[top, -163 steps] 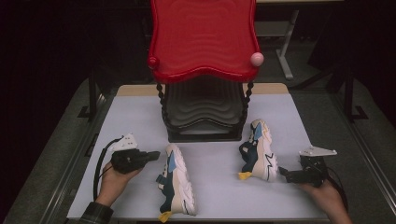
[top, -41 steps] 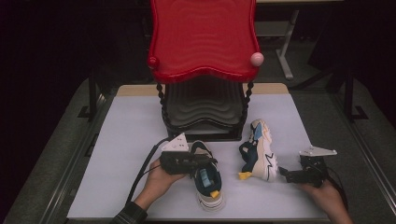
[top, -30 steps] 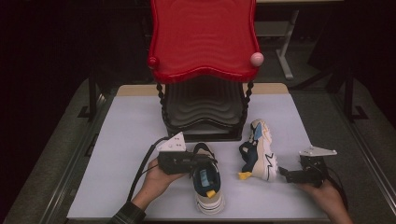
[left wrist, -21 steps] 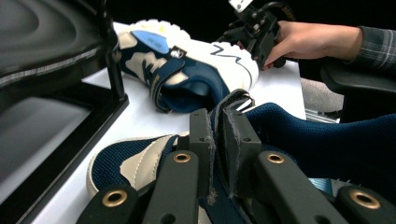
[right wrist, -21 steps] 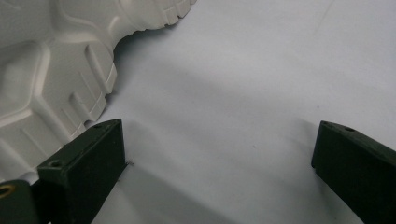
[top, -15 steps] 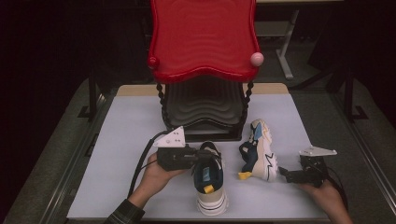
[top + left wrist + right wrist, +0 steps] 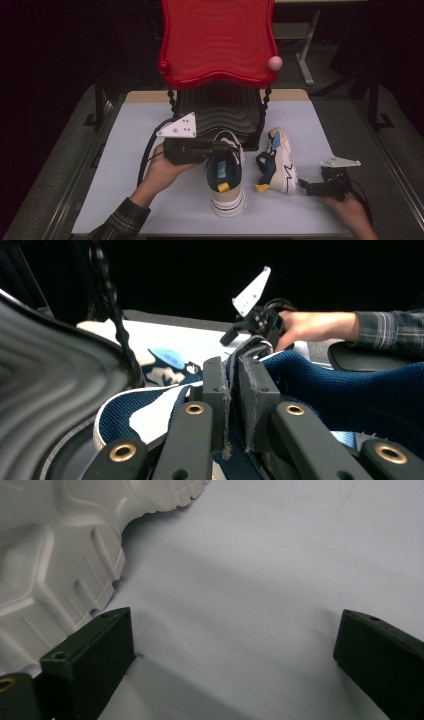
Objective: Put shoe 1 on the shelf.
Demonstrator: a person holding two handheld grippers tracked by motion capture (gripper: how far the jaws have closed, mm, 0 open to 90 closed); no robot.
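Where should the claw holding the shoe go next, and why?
Probably forward, toward the black lower shelf of the red rack. The left claw is pinched on the collar of the sneaker, toe pointing at that shelf, which sits just ahead of it.

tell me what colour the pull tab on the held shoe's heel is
Yellow pull tab, clearest in the high view.

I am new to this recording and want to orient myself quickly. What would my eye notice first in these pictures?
First comes the big glossy red shelf standing at the far side of the table, above a black ribbed shelf. In front of it, the left gripper is clamped on the collar of a blue and cream sneaker. Its twin, the second sneaker, lies on its side to the right, near the open right gripper.
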